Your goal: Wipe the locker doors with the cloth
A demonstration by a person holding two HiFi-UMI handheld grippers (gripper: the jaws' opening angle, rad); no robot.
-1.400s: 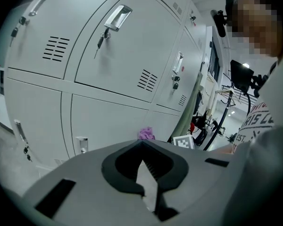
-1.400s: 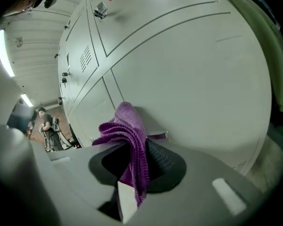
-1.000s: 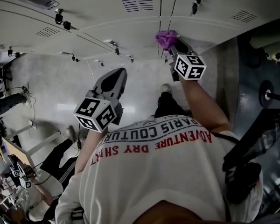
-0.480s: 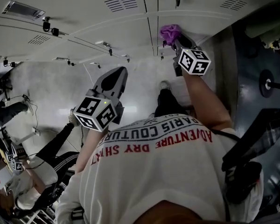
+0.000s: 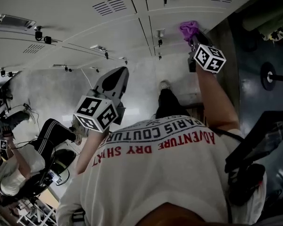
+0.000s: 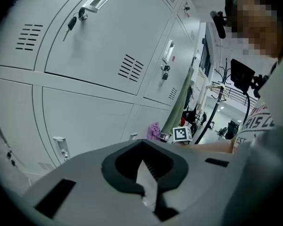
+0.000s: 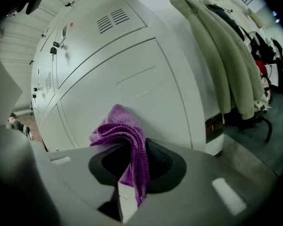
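Note:
A purple cloth [image 5: 189, 29] is pinched in my right gripper [image 5: 194, 39], which presses it against a pale grey locker door [image 5: 198, 8] low at the right end of the row. In the right gripper view the cloth [image 7: 125, 140] bunches out between the shut jaws, touching the lower locker door [image 7: 132, 88]. My left gripper [image 5: 114, 81] hangs back from the lockers, shut with nothing in it. Its own view shows the jaws closed in front of locker doors [image 6: 85, 55], with the cloth [image 6: 154, 131] and right gripper's marker cube [image 6: 181, 134] far ahead.
Keys hang in several door locks [image 6: 71, 21]. Coats [image 7: 231, 55] hang just right of the locker end, above a chair base. Another person in striped trousers [image 5: 52, 131] stands at the left. My own leg and shoe [image 5: 166, 86] are below the lockers.
My right gripper has slid the cloth rightward along the locker face, from near the door seam to the end door. The left gripper has stayed put. The person at left has stepped closer.

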